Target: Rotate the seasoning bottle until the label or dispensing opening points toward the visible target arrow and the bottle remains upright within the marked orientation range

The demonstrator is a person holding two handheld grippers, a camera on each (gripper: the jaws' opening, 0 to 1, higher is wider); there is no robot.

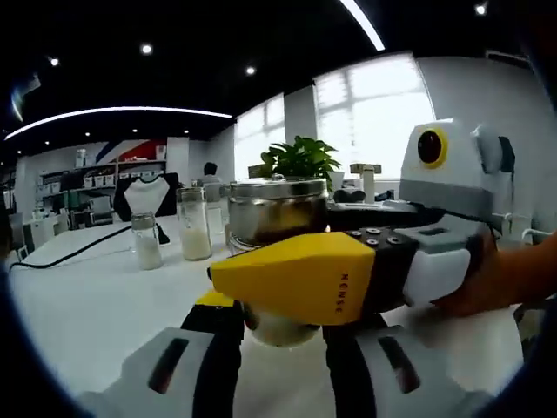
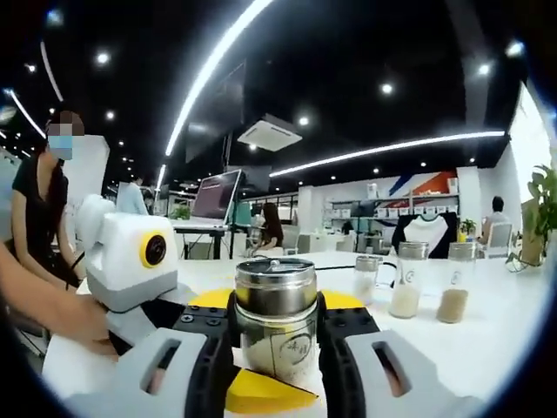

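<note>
The seasoning bottle (image 2: pixel 277 326) is clear glass under a shiny brushed-metal lid (image 2: pixel 276 284).

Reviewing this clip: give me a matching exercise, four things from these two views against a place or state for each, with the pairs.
Things
1. seasoning bottle
2. steel pot
3. black cable
4. potted plant

Places or states
A. trails across the white table
B. behind the pot, by the window
C. between the right gripper jaws
D. lidded, beyond the yellow jaw

Pairs: 1-C, 2-D, 3-A, 4-B
</note>
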